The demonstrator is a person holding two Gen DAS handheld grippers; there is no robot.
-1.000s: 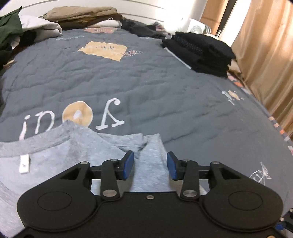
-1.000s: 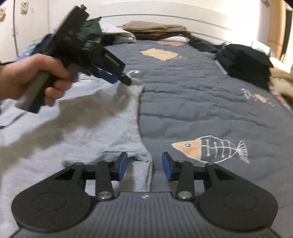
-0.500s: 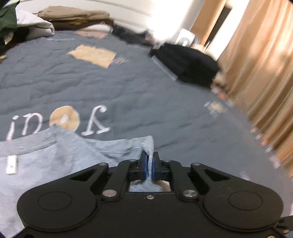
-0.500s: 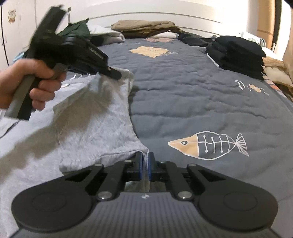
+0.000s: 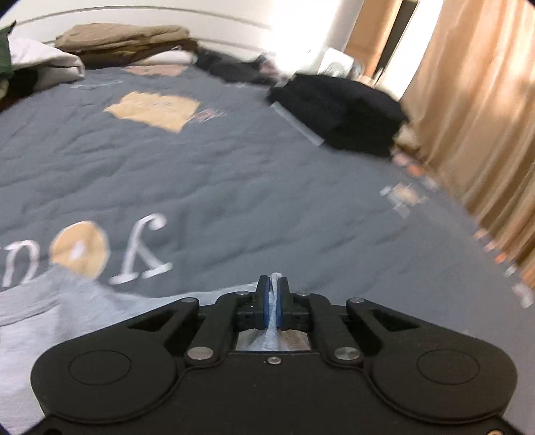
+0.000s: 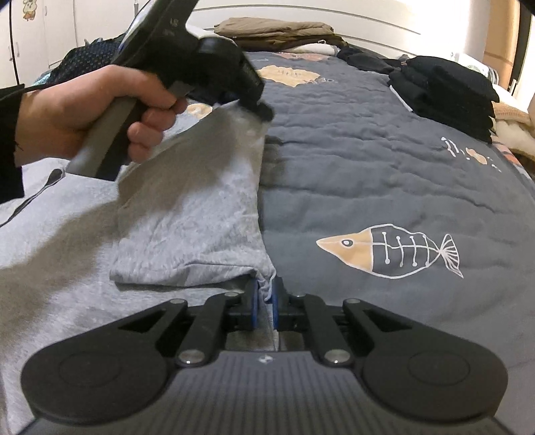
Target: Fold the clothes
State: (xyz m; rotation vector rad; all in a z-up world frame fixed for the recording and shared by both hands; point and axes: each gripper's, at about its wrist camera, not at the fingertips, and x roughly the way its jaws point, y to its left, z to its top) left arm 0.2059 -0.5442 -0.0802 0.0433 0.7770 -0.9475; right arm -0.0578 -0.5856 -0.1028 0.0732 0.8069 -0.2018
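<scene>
grey marl t-shirt (image 6: 187, 214), soft jersey knit w/ fine creases, lies on the near left of a bed. under it a dark grey quilted bedspread (image 6: 351, 157), puckered stitch lines all over, printed w/ a fish skeleton (image 6: 391, 251) in white outline w/ a tan head, tan patches further back, & white curly letters (image 5: 143, 254) beside a tan disc in the left wrist view.

shirt's right edge is lifted off the quilt, forming a loose flap that runs near to far. the flap throws a soft shadow on the flat part of the shirt at left.

left gripper (image 5: 275, 297): black plastic body, blue pads, jaws closed tight on a thin pinched ridge of grey fabric that sticks up between the pads. in the right wrist view it's up at the far corner of the flap, held by a hand (image 6: 83, 113) w/ a dark sleeve, tips (image 6: 264, 112) biting the cloth there.

right gripper (image 6: 264, 297): same build, ribbed grey top plate, jaws closed on the shirt's near right corner; a fold of hem hangs btwn the blue pads.

far right: stack of black folded clothes (image 6: 448, 93), matte & blocky. far end by the white headboard (image 6: 301, 16): flat tan/khaki folded pile (image 6: 274, 30). tan pleated curtain (image 5: 474, 110) hangs at the right side, blurred.
</scene>
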